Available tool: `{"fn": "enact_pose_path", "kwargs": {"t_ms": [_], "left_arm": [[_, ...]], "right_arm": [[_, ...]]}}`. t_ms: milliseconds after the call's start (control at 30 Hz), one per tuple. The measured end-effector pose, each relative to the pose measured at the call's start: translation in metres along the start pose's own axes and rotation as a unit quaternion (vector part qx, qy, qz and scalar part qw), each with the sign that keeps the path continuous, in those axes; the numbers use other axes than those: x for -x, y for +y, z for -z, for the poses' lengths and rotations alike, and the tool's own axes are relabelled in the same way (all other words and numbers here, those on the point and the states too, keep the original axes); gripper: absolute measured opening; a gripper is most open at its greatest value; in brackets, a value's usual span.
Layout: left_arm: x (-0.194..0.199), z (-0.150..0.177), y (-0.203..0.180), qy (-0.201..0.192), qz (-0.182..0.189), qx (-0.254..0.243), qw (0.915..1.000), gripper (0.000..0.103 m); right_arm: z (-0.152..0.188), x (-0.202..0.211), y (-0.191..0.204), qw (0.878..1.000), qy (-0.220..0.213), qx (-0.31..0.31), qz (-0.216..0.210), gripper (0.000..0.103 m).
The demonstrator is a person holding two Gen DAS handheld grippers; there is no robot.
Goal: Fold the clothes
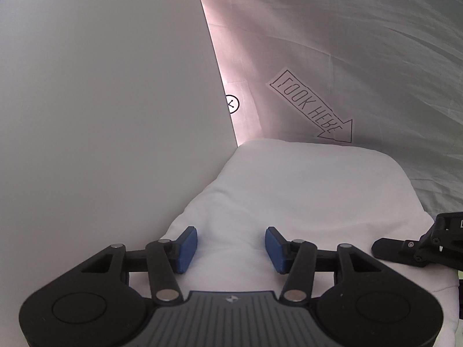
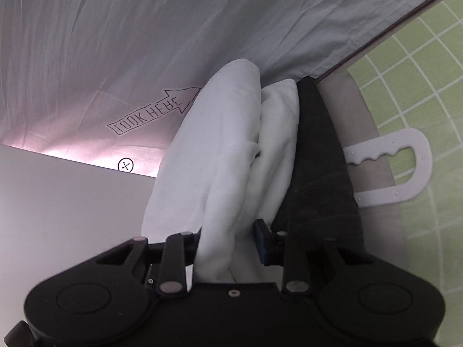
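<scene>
Landmark here is the white folded garment (image 1: 303,202), so everything is placed off that.

Off to its left, a plain pale panel (image 1: 101,115) is filling that whole side of the left wrist view. The left tongs (image 1: 231,248) are hovering right over the near end of the garment, blue pads (image 1: 188,245) spread wide with bare cloth showing between them, so they're released and not gripping anything.

Behind the garment, a wrinkled grey sheet (image 1: 361,43) is hanging as a backdrop, with a "LOOK HERE" arrow sticker (image 1: 312,107) pointing down toward the garment's far edge, and a little circled x mark (image 1: 233,103) sitting left of the arrow, right at the panel's edge.

At the garment's right edge, the black linkage of the right tongs (image 1: 419,245) is poking in and resting on the cloth.

From the right wrist view, the right tongs (image 2: 228,243) are clenching a thick fold of the white garment (image 2: 220,159) between the fingers; the left pad is hidden by cloth. Just right of the white garment and touching it, a dark folded garment (image 2: 315,173) is lying alongside. Further right is the beige desk (image 2: 373,144), a white plastic handle piece (image 2: 405,167), then a green gridded mat (image 2: 419,72).
</scene>
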State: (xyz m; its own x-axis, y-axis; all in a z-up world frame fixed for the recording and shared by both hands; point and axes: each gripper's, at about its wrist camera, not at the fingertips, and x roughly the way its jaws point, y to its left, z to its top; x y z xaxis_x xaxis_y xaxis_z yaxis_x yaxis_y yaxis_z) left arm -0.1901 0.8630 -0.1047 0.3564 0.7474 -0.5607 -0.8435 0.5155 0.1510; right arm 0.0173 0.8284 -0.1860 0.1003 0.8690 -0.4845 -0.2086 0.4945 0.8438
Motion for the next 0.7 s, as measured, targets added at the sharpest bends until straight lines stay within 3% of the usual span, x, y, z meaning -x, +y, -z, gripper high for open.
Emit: {"fn": "enact_pose_path", "kwargs": {"t_ms": [167,433,500,633,700], "left_arm": [[0.01,0.009,0.0,-0.019,-0.026,0.007,0.9995,0.059],[0.084,0.029,-0.016,-0.02,-0.027,0.032,0.9989,0.071],[0.108,0.035,-0.022,-0.019,-0.021,0.052,0.9983,0.082],[0.165,0.053,-0.035,-0.015,-0.016,0.083,0.9963,0.087],[0.196,0.064,-0.043,-0.009,-0.009,0.09,0.9958,0.087]], "right_arm": [[-0.008,0.008,0.001,1.0,0.014,0.0,0.003,0.034],[-0.002,0.059,0.02,0.991,0.034,0.124,0.043,0.037],[0.003,0.082,0.025,0.984,0.036,0.165,0.056,0.042],[0.019,0.136,0.034,0.959,0.03,0.268,0.089,0.046],[0.027,0.168,0.034,0.946,0.025,0.308,0.097,0.061]]}}
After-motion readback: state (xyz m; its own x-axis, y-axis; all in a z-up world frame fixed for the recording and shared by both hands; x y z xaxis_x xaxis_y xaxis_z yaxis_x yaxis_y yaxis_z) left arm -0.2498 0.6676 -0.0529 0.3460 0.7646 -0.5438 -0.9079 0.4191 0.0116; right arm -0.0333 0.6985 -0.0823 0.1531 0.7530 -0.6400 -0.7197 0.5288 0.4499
